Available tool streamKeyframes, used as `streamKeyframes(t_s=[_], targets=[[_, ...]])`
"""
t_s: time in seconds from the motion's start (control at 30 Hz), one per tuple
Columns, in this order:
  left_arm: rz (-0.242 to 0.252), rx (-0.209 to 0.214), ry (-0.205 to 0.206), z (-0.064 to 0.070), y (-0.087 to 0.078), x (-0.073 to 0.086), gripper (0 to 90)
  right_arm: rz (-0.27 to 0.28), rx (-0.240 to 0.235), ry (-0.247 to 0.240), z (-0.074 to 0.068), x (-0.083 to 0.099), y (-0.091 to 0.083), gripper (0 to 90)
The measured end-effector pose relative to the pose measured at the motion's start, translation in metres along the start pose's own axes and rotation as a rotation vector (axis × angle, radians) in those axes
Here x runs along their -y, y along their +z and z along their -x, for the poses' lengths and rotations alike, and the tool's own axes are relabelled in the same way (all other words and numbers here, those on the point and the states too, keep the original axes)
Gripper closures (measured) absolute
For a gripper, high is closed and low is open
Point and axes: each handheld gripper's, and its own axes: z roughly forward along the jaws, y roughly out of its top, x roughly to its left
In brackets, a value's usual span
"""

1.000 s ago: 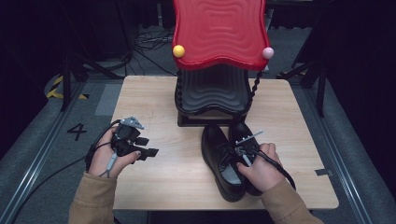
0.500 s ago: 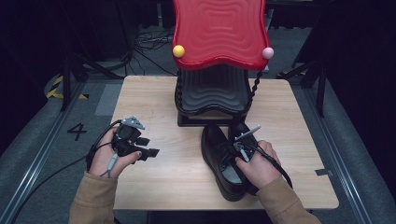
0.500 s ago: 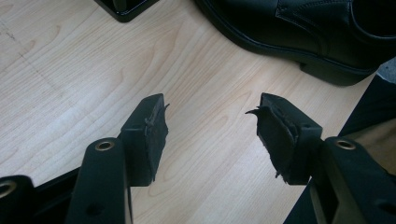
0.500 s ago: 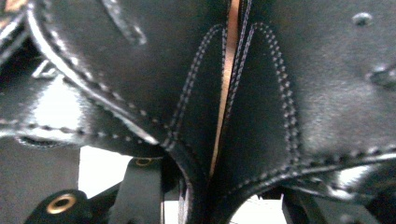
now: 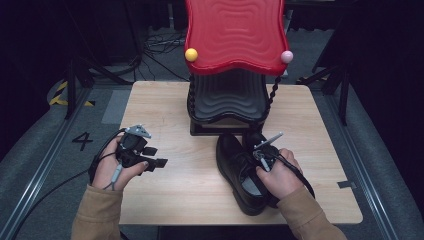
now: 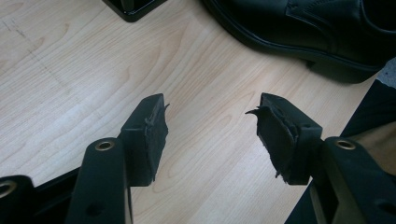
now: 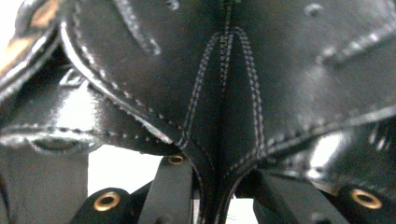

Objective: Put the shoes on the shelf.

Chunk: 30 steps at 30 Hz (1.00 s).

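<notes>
- While we look down on the black shoe (image 5: 239, 172), it lies near the right front of the tabletop (image 5: 165, 102), close in front of the black base of the red stand (image 5: 234, 35).
- We're reading its long axis as running away from us and a touch leftward, toe toward the stand, heel toward the front edge.
- Our right gripper (image 5: 263, 150) is down at the heel end; in the right gripper view the back seam (image 7: 224, 93) runs straight down between the fingers, which look pinched on the heel collar.
- We'd judge the leather stiff and glossy, so a bit slippery; the collar rim is thin and firm, a fair place to hold, and the shoe should hang toe-down with some weight.
- Our left gripper (image 5: 136, 150) hovers well apart to the left, fingers (image 6: 149, 135) spread wide over bare wood with nothing between them.
- A second dark shoe seems tucked behind the first; we can't tell more.
</notes>
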Motion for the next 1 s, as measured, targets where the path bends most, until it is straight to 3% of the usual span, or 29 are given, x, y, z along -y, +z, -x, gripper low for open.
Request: streamKeyframes(t_s=[0.23,0.43,0.63,1.0], targets=[[0.004,0.003,-0.003,0.000,0.000,0.000,43.1,-0.009,-0.057,-0.003,0.010,0.006,-0.012,81.9],[0.005,-0.002,-0.005,-0.001,-0.002,0.001,43.1,-0.023,-0.048,-0.030,0.011,0.012,-0.027,82.0],[0.005,0.002,-0.007,-0.001,-0.002,0.001,43.2,-0.037,-0.076,-0.058,0.011,0.012,-0.044,82.0],[0.016,-0.003,-0.013,-0.003,-0.005,0.003,43.1,-0.037,-0.063,-0.126,0.003,0.007,-0.092,82.0]])
